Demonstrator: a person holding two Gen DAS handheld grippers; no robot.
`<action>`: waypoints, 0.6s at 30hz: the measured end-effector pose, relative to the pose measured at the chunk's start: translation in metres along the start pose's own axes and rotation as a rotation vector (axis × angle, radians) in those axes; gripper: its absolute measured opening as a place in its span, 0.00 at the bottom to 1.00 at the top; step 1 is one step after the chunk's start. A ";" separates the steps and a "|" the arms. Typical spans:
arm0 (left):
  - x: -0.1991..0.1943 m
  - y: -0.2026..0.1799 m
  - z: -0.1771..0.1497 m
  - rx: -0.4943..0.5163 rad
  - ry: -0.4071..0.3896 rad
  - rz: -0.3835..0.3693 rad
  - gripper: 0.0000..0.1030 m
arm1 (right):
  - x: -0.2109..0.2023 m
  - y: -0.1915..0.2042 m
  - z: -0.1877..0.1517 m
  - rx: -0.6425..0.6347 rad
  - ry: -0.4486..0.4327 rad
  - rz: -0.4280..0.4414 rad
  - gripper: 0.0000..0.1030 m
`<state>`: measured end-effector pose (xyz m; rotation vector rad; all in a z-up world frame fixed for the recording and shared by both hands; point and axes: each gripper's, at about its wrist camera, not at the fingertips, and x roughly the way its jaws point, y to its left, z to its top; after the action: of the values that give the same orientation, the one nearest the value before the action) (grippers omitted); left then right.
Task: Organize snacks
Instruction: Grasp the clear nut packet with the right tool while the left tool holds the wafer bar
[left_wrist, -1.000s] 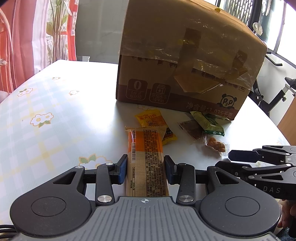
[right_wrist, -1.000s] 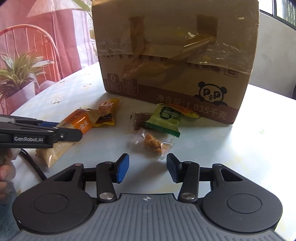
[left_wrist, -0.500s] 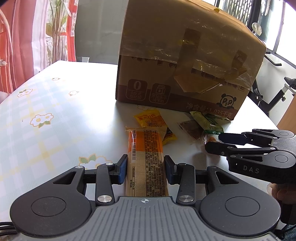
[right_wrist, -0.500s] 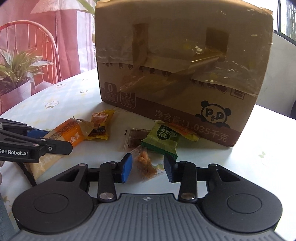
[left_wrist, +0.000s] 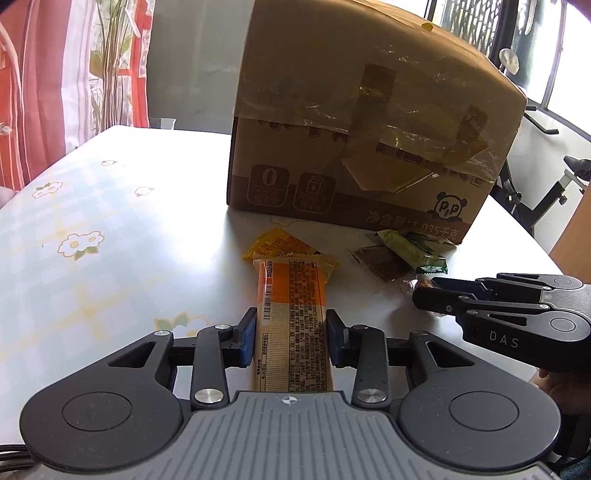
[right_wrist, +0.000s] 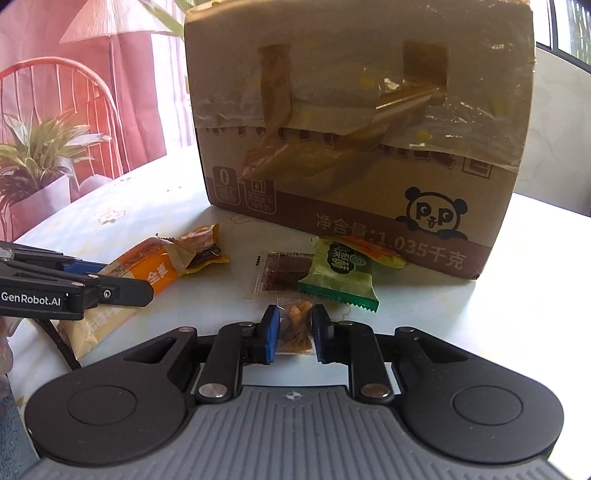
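A long orange snack bar lies lengthwise on the table between the blue pads of my left gripper; the jaws are closing and the pads press its sides. My right gripper is closing on a small clear packet of nuts, its pads against both sides. Beyond it lie a green packet, a clear brown packet and a small yellow packet. The left gripper shows at the left edge of the right wrist view, over the orange bar.
A large taped cardboard box stands just behind the snacks. The table has a flowered cloth. A potted plant and a red chair stand past the left edge, an exercise bike at the right.
My right gripper has moved forward to the nut packet and its jaws have narrowed onto it. The left gripper has stayed on the orange bar, squeezing slightly tighter.
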<state>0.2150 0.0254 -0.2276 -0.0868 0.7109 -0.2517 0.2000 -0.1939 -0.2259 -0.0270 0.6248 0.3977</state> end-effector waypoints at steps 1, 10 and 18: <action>-0.001 0.000 0.000 0.000 -0.003 0.000 0.38 | 0.000 0.000 0.000 0.002 -0.002 0.002 0.20; -0.008 -0.003 0.001 0.007 -0.015 0.019 0.38 | -0.009 0.002 -0.003 -0.005 -0.047 0.029 0.20; -0.016 -0.008 0.001 0.025 -0.022 0.041 0.38 | -0.016 0.004 -0.006 -0.016 -0.087 0.050 0.20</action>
<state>0.2028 0.0216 -0.2156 -0.0506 0.6871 -0.2199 0.1837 -0.1965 -0.2210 -0.0095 0.5376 0.4499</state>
